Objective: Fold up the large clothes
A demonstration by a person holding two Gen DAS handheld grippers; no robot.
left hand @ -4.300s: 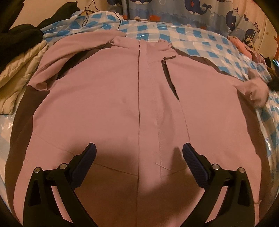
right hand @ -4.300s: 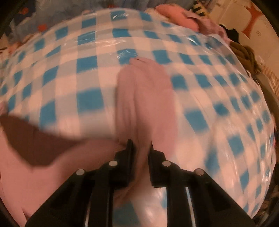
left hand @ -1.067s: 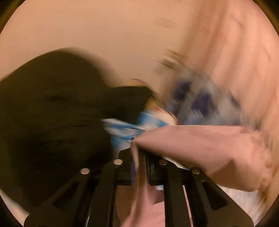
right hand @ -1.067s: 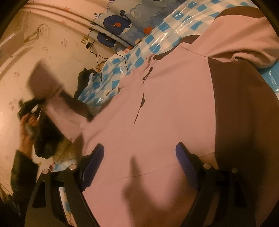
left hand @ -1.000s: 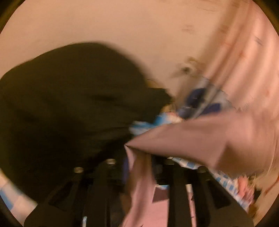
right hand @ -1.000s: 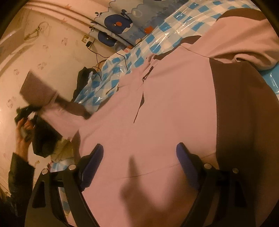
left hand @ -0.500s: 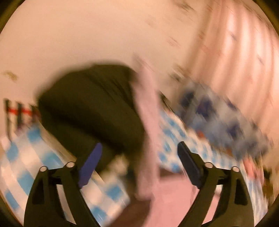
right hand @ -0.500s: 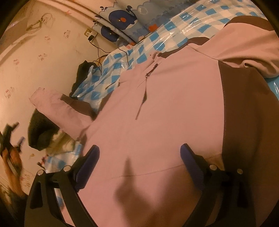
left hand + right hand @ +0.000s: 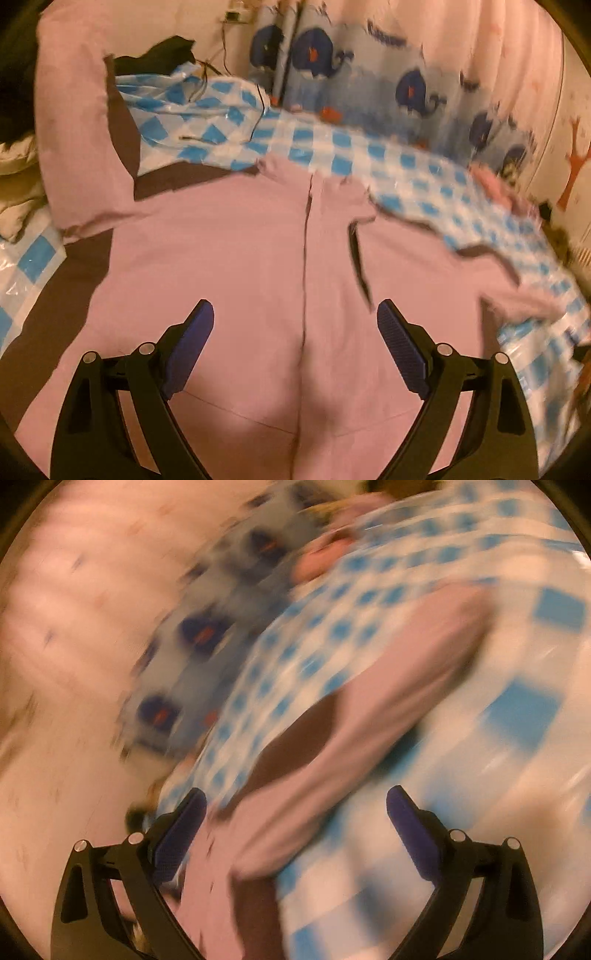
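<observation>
Pink fabric, far left: one sleeve (image 9: 77,122) of the jacket is folded in toward the body, its dark brown underside showing along the inner edge.
Cream bedding: a pale quilted bundle (image 9: 16,192) lies at the left edge, beside the sleeve.
Black garment: a dark heap (image 9: 159,57) sits behind the sleeve, near the wall, with thin cables trailing onto the cover.
Jacket: the pink jacket (image 9: 258,251) lies front up and spread flat on the bed, closed front seam running down the middle, a slanted chest zip pocket (image 9: 358,254) to its right.
Left gripper: the left gripper (image 9: 295,343) hangs over the jacket's lower front, jaws spread wide, nothing pinched; the cloth lies below the blue pads (image 9: 192,343).
Bed cover: a glossy blue-and-white checked sheet (image 9: 406,166) shows around the jacket.
Curtain: a whale-print curtain (image 9: 369,74) hangs behind the bed.
Right gripper: the right gripper (image 9: 295,823), in a heavily blurred view, has its jaws opening wide and empty.
Other sleeve: the pink right-hand sleeve (image 9: 388,701) stretches away over the checked sheet; whether it touches the pads cannot be told.
</observation>
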